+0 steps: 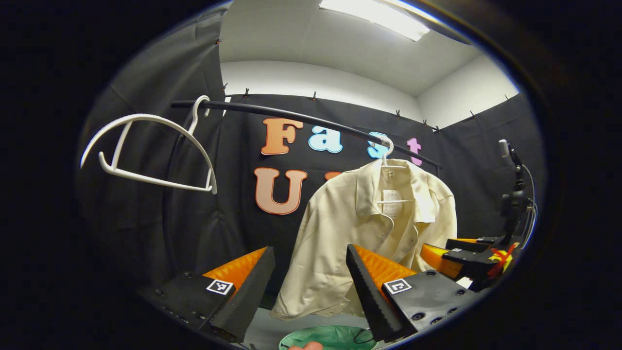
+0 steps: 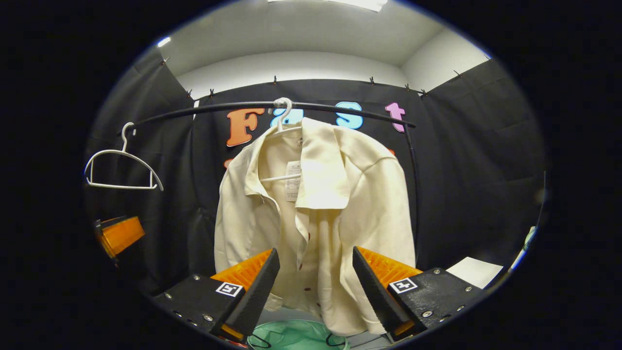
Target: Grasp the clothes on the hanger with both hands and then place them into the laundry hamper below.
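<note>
Both grippers are spread wide w/ nothing held: left gripper [image 1: 310, 287] and right gripper [image 2: 316, 291] sit in front of the shirt [image 2: 316, 214], apart from it. Shirt is cream, hung on a white hanger [image 2: 282, 121] from the black rail [image 2: 340, 108], directly above the green-lined hamper [image 2: 291, 335]. An empty hanger [image 2: 121, 167] hangs farther along the rail. Fabric looks light, soft, floppy, prob. a bit slippery; best to pinch each shoulder near the collar so it lifts off evenly.

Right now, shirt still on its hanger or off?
On. The cream shirt hangs from a white hanger hooked on the black rail.
</note>
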`<state>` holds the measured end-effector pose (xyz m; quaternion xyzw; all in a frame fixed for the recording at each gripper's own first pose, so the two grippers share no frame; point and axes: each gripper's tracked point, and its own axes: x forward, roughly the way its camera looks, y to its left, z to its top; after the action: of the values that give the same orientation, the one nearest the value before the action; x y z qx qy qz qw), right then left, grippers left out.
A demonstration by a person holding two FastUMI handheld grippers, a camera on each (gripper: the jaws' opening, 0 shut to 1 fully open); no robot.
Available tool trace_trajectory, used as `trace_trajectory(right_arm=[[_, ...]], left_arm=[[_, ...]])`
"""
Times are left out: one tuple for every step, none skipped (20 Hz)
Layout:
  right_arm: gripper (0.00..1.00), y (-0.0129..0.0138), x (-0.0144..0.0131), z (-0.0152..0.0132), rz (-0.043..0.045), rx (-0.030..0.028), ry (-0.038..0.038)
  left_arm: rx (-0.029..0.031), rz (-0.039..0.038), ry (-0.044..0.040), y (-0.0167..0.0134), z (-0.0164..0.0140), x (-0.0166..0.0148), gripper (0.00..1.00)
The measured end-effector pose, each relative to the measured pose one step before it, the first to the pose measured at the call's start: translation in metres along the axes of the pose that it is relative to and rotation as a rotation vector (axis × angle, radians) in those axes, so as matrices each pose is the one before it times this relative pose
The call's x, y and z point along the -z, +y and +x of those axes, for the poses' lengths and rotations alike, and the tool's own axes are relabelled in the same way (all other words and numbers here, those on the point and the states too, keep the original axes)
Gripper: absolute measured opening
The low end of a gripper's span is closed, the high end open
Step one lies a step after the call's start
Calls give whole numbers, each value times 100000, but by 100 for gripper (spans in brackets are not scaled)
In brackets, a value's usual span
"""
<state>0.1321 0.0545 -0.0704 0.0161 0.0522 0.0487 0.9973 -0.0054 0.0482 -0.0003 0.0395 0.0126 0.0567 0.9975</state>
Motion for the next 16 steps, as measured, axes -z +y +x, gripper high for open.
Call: trace_trajectory(right_arm=[[94, 662, 586, 1493, 236, 191, 408], [94, 463, 686, 1497, -603, 999, 280], [94, -119, 461, 1478, -751, 2432, 240], [94, -316, 367, 1575, -239, 3171, -468], [94, -846, 287, 1582, -135, 4149, 113], [94, -1227, 289, 1305, 53, 4971, 510], [94, -1514, 119, 1262, -173, 5277, 399], [94, -1158, -113, 973, -423, 4100, -370], [94, -597, -262, 669, -28, 338, -934], [92, -700, -151, 394, -473, 158, -58], [72, -707, -437, -66, -652, -1198, -356], [54, -699, -396, -217, -1296, -1040, -489], [20, -778, -314, -662, -1633, 2, 478], [12, -176, -567, -686, -1009, -2281, -349], [8, 73, -673, -967, -421, -2699, -368], [7, 134, -707, -1048, -141, -2624, -663]], left_arm=[[-831, -136, -518, 475, -126, -65, 100], [-740, -99, -178, 548, -67, -7, 100], [-549, -267, 126, 564, -79, 116, 100], [-356, -157, 31, 525, -93, -47, 96], [-655, 66, -263, 532, 75, -8, 96], [-562, 321, -289, 450, 55, -76, 100], [-550, 138, -333, 328, 80, -49, 100], [-404, 34, -324, 307, 123, -57, 100], [171, -409, -387, -45, 114, 107, 96], [710, -785, -175, -163, 222, 196, 96], [1478, -961, 353, -388, 393, 376, 96], [2656, -1047, 832, -918, 279, 566, 97], [3083, -836, 876, -1027, 628, 626, 96], [3385, -637, 872, -1086, 922, 631, 97], [3813, -427, 539, -1391, 961, 492, 100], [4486, -188, 220, -1674, 882, 447, 97]])
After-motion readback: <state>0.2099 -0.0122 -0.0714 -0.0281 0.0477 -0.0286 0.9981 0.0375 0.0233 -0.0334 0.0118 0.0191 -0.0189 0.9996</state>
